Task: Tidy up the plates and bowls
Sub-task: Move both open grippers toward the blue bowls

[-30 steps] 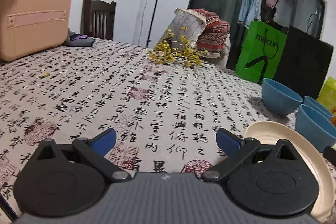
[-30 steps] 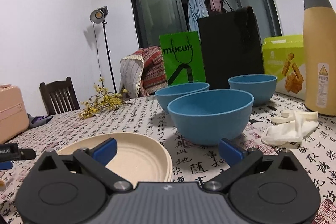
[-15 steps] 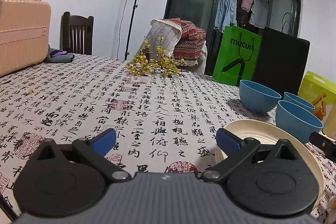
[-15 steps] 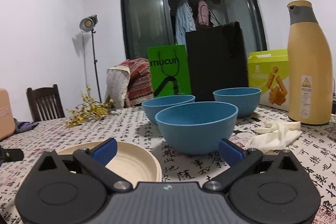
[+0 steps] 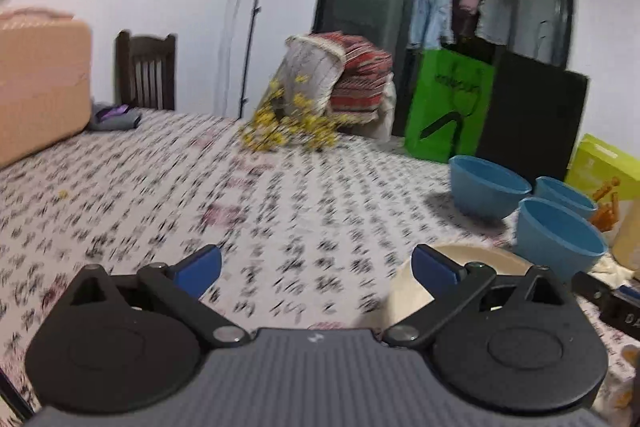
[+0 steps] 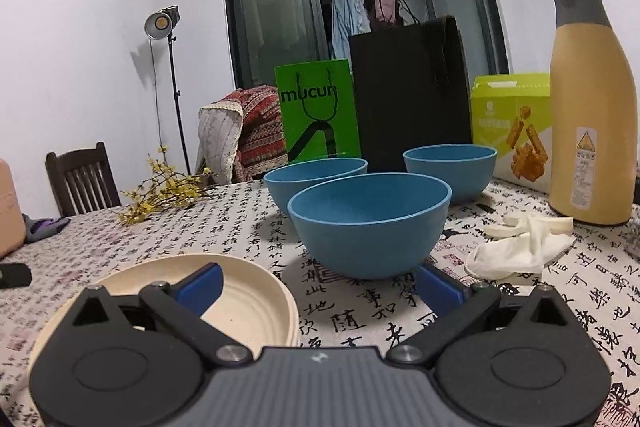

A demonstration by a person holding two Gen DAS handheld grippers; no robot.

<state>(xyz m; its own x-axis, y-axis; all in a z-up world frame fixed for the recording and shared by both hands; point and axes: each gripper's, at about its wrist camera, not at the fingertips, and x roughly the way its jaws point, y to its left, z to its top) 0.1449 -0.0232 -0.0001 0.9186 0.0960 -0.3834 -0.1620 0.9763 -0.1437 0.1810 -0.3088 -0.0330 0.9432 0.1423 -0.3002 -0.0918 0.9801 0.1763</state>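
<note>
Three blue bowls stand on the patterned tablecloth: the nearest bowl (image 6: 370,225) just ahead of my right gripper (image 6: 318,281), the left rear bowl (image 6: 314,179) and the right rear bowl (image 6: 450,167) behind it. A cream plate (image 6: 244,307) lies under the right gripper's left finger. That gripper is open, with nothing between its fingers. In the left wrist view my left gripper (image 5: 316,267) is also open and empty above the cloth, with the cream plate (image 5: 404,291) at its right finger and the bowls (image 5: 558,237) beyond.
A tall yellow flask (image 6: 590,107), a white crumpled glove (image 6: 520,247), a yellow-green snack box (image 6: 512,123), a black bag (image 6: 408,99) and a green bag (image 6: 316,115) stand behind the bowls. Yellow flowers (image 5: 288,131), a peach case (image 5: 40,87) and a chair (image 5: 146,71) lie left.
The left gripper's view has swung and is blurred by motion, now tilted more down at the table. The right gripper has edged closer to the nearest bowl and the plate. Both stay open.
</note>
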